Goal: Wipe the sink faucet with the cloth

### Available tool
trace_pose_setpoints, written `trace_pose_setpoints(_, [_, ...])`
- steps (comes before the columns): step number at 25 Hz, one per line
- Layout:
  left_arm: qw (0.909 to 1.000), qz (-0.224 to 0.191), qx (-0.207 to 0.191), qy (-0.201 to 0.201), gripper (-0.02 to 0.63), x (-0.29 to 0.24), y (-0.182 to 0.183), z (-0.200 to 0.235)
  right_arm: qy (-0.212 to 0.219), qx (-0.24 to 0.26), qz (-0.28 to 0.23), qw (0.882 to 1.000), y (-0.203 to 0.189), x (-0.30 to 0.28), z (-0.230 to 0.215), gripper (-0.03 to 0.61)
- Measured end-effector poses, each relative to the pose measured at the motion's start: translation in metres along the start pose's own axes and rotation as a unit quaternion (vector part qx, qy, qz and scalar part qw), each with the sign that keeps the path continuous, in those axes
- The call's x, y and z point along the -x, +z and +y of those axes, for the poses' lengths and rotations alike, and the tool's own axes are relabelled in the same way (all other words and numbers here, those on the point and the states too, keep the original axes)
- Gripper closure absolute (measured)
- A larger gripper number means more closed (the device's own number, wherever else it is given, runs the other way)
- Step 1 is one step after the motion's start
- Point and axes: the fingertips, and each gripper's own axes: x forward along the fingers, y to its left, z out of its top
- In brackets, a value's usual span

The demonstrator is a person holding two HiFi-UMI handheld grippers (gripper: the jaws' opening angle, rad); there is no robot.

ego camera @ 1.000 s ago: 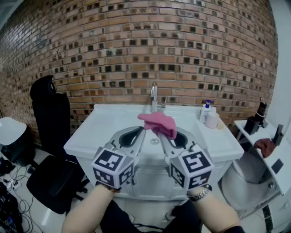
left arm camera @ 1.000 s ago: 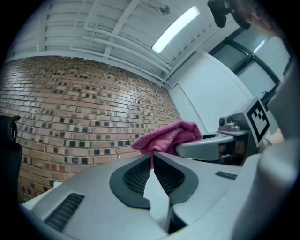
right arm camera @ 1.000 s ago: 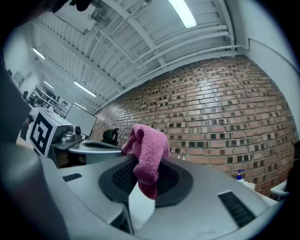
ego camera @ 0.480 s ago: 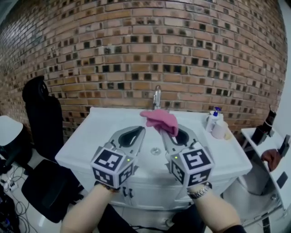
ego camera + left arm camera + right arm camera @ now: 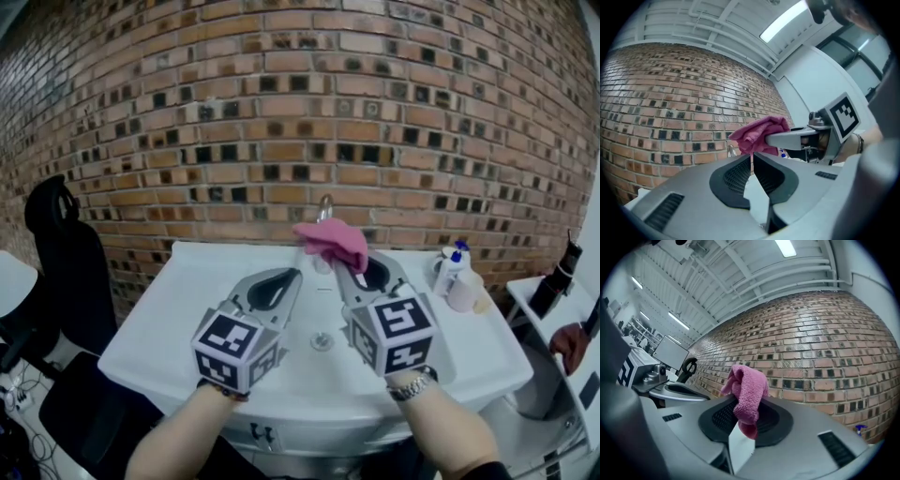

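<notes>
Head view: the left tool and right tool have come forward over the white sink worktop since a second ago. The pink cloth, pinched in the right tool, now sits just in front of the chrome faucet by the brick wall, so wiping looks about to begin. Left gripper view: the left tool's jaws are pressed together on nothing, with the cloth held up just beyond them. Right gripper view: the right tool's jaws clamp the cloth, its bunched top standing above them.

Bright ceiling strip lights — strong fisheye bending, edges seemingly soft.
</notes>
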Motion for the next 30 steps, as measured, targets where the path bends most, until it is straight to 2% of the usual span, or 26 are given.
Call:
trace_pose_setpoints(13, [0.9999, 0.007, 0.006, -0.008, 0.588, -0.077, -0.007, 0.049, 0.007, 0.017, 0.016, 1.0, -0.017, -0.09, -0.046, 0.5])
trace_pose_setpoints(24, [0.9994, 0.009, 0.035, -0.001, 0.588, -0.113, -0.028, 0.072, 0.027, 0.049, 0.009, 0.998, -0.017, -0.121, -0.061, 0.5])
trace_pose_setpoints(30, [0.9992, 0.013, 0.038, 0.001, 0.588, -0.119, -0.033, 0.076, 0.019, 0.042, 0.01, 0.999, -0.013, -0.128, -0.069, 0.5])
